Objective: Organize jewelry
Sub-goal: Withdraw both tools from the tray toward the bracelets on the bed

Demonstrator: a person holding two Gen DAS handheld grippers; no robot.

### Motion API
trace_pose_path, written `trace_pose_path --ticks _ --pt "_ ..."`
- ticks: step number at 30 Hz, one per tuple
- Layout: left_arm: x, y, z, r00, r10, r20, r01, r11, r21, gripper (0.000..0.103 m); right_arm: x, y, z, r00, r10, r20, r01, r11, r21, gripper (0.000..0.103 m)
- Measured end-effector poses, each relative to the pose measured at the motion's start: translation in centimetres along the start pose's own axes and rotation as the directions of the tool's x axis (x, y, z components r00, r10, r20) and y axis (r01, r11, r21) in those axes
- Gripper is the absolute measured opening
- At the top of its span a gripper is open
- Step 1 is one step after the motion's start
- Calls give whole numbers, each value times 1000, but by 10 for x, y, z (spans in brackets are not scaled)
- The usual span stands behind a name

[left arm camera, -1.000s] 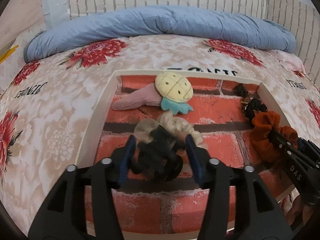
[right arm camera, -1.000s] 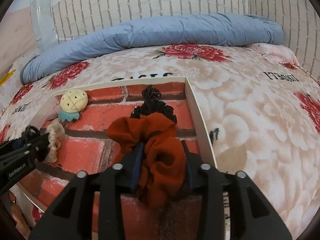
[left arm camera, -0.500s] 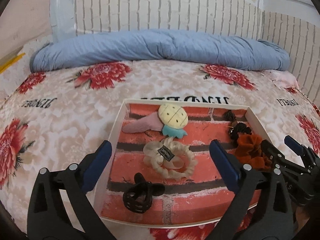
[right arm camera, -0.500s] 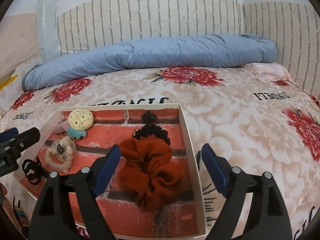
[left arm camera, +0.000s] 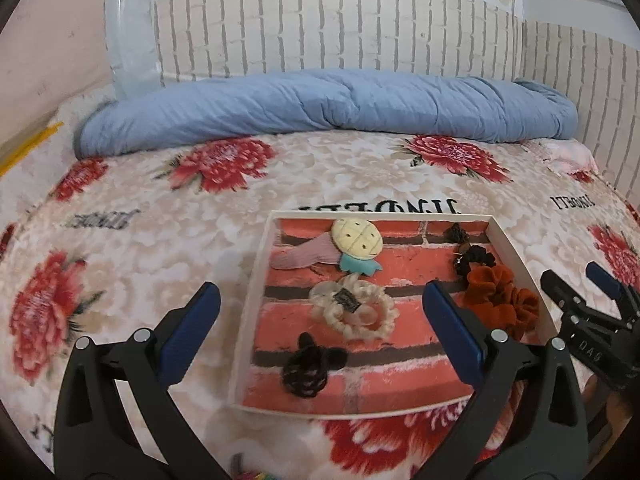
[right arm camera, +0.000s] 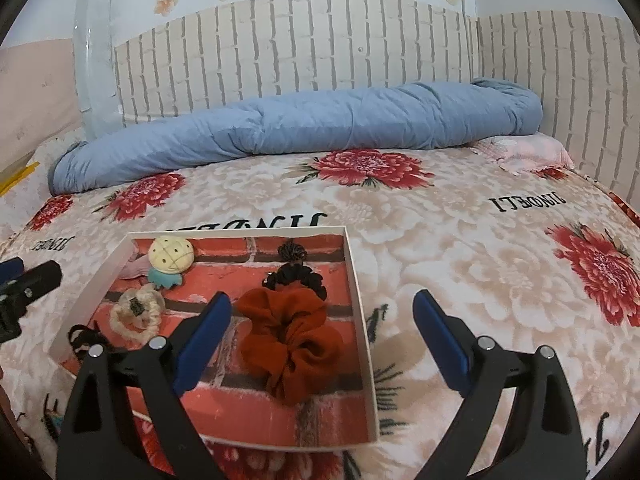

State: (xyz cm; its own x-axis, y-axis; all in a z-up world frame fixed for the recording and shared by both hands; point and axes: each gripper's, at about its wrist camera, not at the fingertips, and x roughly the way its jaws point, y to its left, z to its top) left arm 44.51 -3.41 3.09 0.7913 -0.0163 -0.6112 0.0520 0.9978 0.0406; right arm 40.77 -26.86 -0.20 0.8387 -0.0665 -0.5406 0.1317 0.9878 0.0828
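A: Two grippers, one tray. From the left wrist view, the left gripper [left arm camera: 320,320] stands wide apart with nothing held; its pads hang above the tray [left arm camera: 256,280], clear of everything in it.

B: And what lies inside?

A: A black claw clip [left arm camera: 308,368] at about seven o'clock of the tray floor, a cream braided scrunchie [left arm camera: 356,310] at the centre, a cream pineapple-shaped clip [left arm camera: 358,240] on a pink piece [left arm camera: 304,256] at eleven o'clock. A rust scrunchie [left arm camera: 500,300] sits at three o'clock, a small black scrunchie [left arm camera: 476,258] just behind it. The right gripper [left arm camera: 592,292] shows at the tray's right rim.

B: Now the right wrist view?

A: The right gripper [right arm camera: 322,332] has its jaws opening, nothing pressed between the pads. The rust scrunchie [right arm camera: 292,340] lies loose on the tray's brick-print floor below them, at about four o'clock, touching the black scrunchie [right arm camera: 296,276] behind it. The tray rim [right arm camera: 362,320] runs under the gap.

B: Where does the tray rest?

A: On a bed with a floral blanket [right arm camera: 480,272]; a rolled blue duvet [right arm camera: 300,128] lies at twelve o'clock.
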Motion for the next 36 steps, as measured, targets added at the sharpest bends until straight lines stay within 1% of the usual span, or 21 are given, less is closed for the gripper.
trace_pose_path --ticks 4,7,12,18,22,26,30,36 --pt "-30 8 2 1000 22 21 -22 1000 9 98 -22 -1 -1 1000 -3 -1 3 1000 -4 90" --pt "-49 14 -3 999 31 23 -31 999 8 98 -38 2 -7 1000 -2 -8 2 1000 -14 90" --pt "-66 22 -24 998 61 5 -61 998 23 98 -62 8 -31 999 4 -39 -6 999 -41 90" --pt "-81 42 -57 996 83 -40 -82 996 25 98 -82 17 -58 997 2 -73 -6 999 -50 90" --pt "-90 63 -77 992 103 -72 -104 995 -1 98 -98 27 -74 996 4 -84 -10 997 -75 90" --pt "-102 84 -90 990 103 -91 -107 993 -41 98 -113 35 -85 996 1 -90 -10 995 -101 90" --pt "-118 98 -101 990 105 -97 -112 991 -67 98 -125 39 -93 995 -3 -95 -7 994 -107 90" --pt "-135 108 -117 987 124 -104 -132 989 -72 98 -139 44 -109 994 -6 -110 -7 993 -122 90"
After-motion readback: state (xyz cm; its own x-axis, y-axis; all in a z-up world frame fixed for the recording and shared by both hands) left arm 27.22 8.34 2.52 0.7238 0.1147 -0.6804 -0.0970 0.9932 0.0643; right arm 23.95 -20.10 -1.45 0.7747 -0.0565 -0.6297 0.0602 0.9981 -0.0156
